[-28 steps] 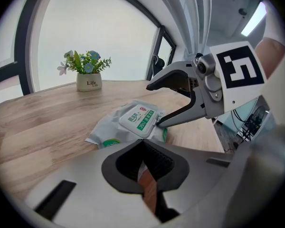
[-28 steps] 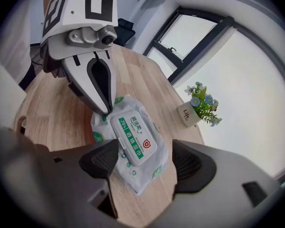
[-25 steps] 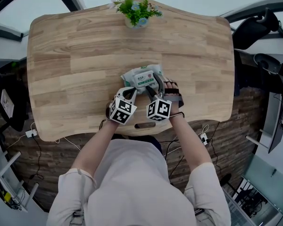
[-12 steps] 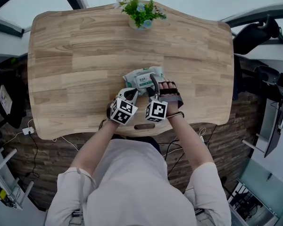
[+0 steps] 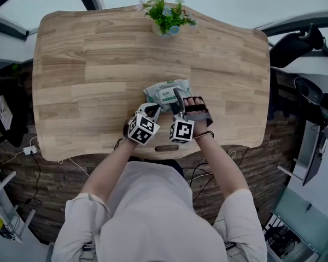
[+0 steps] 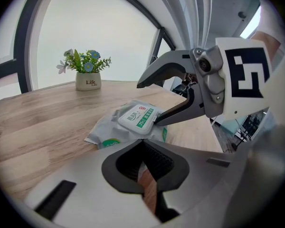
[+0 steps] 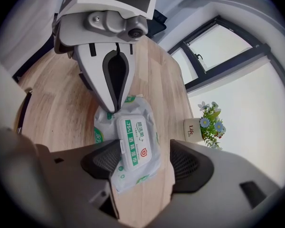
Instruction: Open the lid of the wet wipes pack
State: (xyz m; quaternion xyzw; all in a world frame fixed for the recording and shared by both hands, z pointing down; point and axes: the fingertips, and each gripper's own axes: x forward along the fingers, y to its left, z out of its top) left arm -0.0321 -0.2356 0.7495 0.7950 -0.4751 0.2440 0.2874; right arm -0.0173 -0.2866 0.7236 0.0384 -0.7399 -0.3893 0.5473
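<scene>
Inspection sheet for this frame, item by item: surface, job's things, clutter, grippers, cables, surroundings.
Surface: wooden table, holding only two things.
Job's things: wet wipes pack lies flat near the front edge; its lid is shut.
Clutter: small plant pot at the far edge.
Grippers: left gripper shut, tips at the pack's edge, nothing between them. Right gripper open, pack between its jaws, one tip at the lid's edge; jaws have just been closing.
Cables: power strip and cables on the floor beneath the table.
Surroundings: large window beyond the table; brick-patterned floor.
</scene>
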